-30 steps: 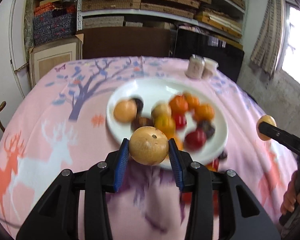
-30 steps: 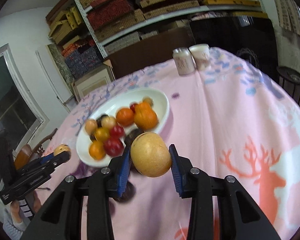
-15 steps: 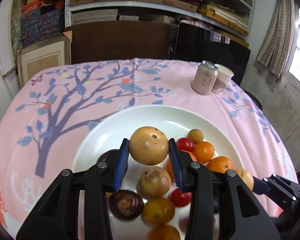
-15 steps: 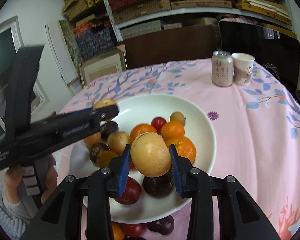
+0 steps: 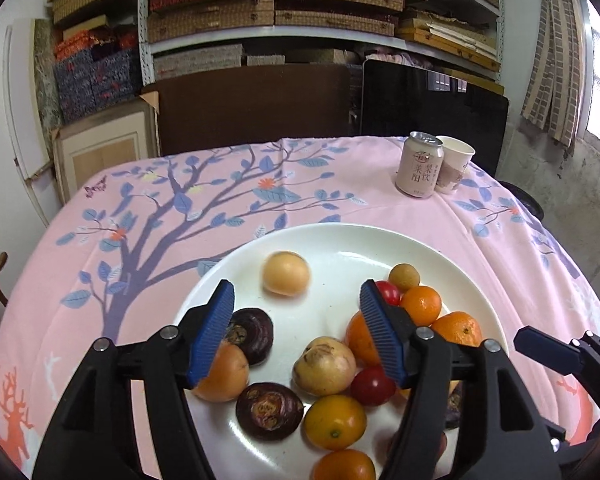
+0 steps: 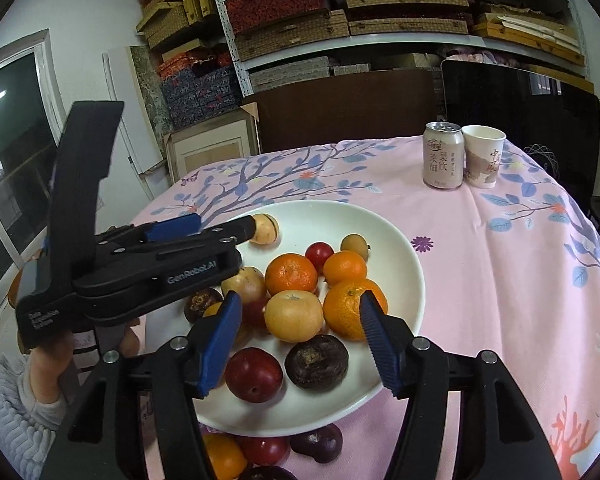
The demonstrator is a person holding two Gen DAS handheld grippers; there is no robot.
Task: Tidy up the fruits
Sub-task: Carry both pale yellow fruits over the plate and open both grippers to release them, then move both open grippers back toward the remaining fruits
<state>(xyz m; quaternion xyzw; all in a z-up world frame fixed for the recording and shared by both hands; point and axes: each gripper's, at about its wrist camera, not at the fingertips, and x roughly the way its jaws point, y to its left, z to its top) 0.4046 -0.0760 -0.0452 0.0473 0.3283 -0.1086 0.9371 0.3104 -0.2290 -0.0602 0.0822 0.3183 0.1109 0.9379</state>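
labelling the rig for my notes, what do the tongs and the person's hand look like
Both tongs, left and right, are matte black plastic with ribbed blue pads and silver screws. The left body carries white "GenRobot.AI" lettering and a blue trigger. The hand gripping it is bare, with a grey knit sleeve.

A pink tablecloth printed with a blue-leaved tree and orange deer [image 5: 204, 216] covers the table. Near its far right corner a pale pink drink can with Chinese lettering [image 5: 419, 165] stands just beside a white paper cup [image 5: 454, 165]. Behind, metal shelves stacked with woven boxes [image 5: 276, 8] line the wall.
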